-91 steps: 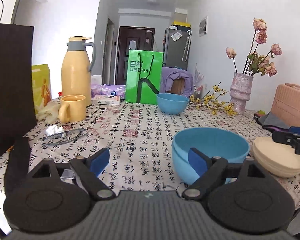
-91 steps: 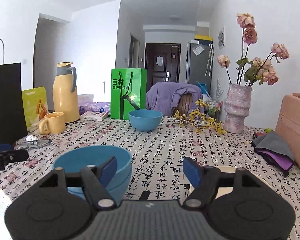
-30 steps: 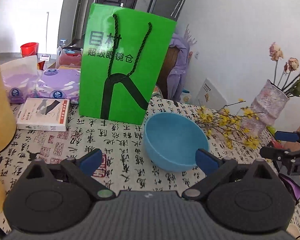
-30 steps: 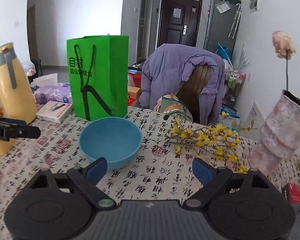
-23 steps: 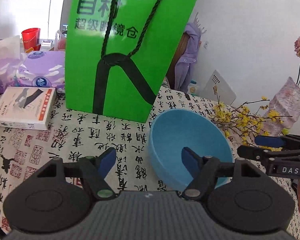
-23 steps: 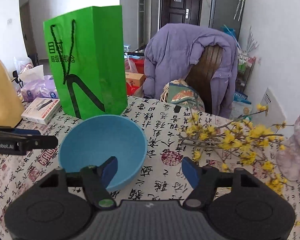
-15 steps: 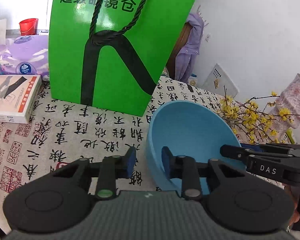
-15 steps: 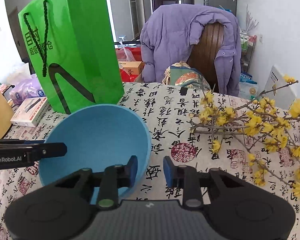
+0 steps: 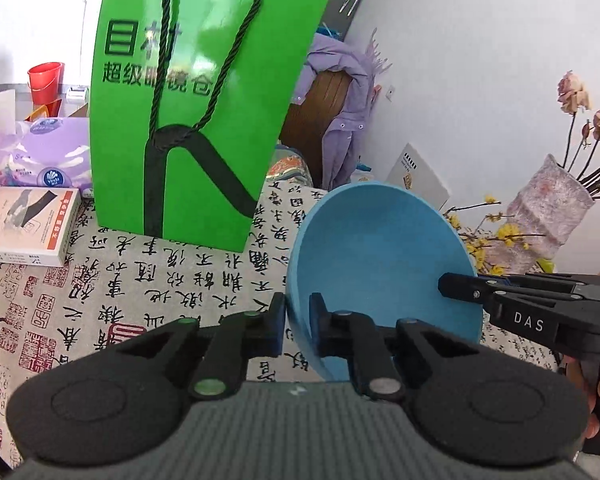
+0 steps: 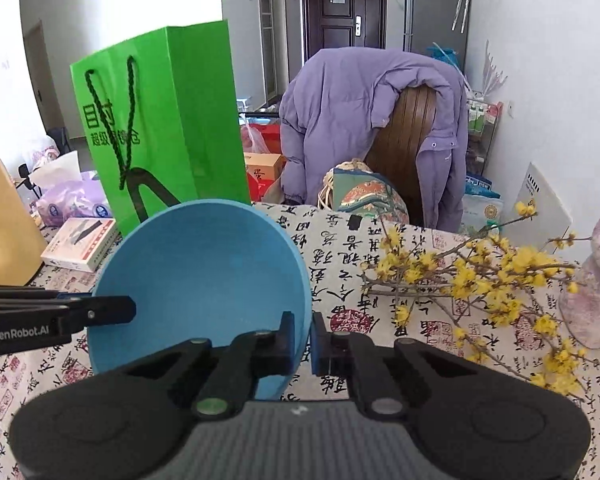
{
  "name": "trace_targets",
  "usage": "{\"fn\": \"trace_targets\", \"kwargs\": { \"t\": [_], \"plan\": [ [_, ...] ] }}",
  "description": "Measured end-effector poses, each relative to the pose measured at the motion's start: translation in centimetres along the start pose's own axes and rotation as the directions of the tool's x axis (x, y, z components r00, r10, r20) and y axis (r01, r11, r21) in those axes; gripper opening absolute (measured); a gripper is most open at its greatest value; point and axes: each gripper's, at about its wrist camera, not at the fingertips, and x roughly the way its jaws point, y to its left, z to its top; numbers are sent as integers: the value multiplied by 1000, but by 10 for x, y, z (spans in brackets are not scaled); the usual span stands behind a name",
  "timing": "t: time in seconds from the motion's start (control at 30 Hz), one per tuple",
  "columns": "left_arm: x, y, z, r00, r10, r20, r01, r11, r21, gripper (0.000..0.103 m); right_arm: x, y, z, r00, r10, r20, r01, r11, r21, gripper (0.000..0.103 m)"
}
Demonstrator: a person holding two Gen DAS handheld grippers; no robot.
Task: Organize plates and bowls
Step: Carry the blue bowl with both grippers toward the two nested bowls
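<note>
A blue bowl (image 9: 384, 264) is held between both grippers, tilted with its opening toward the cameras and lifted off the tablecloth. My left gripper (image 9: 298, 322) is shut on the bowl's left rim. My right gripper (image 10: 303, 340) is shut on the bowl's right rim; the bowl (image 10: 204, 280) fills the left centre of the right wrist view. The right gripper also shows at the right of the left wrist view (image 9: 500, 292), and the left gripper shows at the left of the right wrist view (image 10: 80, 312).
A green paper bag (image 9: 196, 112) stands just behind the bowl. A white box (image 9: 24, 224) and purple tissue packs (image 9: 40, 156) lie to its left. Yellow flower branches (image 10: 480, 280) and a pink vase (image 9: 544, 216) are on the right. A chair with a purple jacket (image 10: 372, 120) stands beyond the table.
Both grippers closed from open onto opposite rims of the blue bowl. The bowl has tipped up and risen off the table.
</note>
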Motion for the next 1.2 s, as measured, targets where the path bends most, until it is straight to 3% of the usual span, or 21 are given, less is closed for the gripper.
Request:
{"fn": "trace_targets", "kwargs": {
  "t": [0.33,0.6,0.8,0.93,1.2],
  "plan": [
    [-106,-41,-10,998,2,66,-4,1000,30,12,-123,25,0,996,-15,91,20,998,-54,7],
    [-197,-57,-56,994,45,101,-50,997,54,12,-206,59,-34,992,12,124,-2,997,-80,8],
    [-259,-58,-106,987,72,144,-81,995,59,12,-258,92,-78,986,44,162,-29,995,-99,8],
    [-292,-59,-150,969,121,216,-142,986,85,12,-284,119,-113,980,61,189,-37,992,-124,8],
    [-345,-40,-232,942,159,294,-177,984,37,12,-313,167,-193,970,88,226,-61,991,-121,8]
  ]
}}
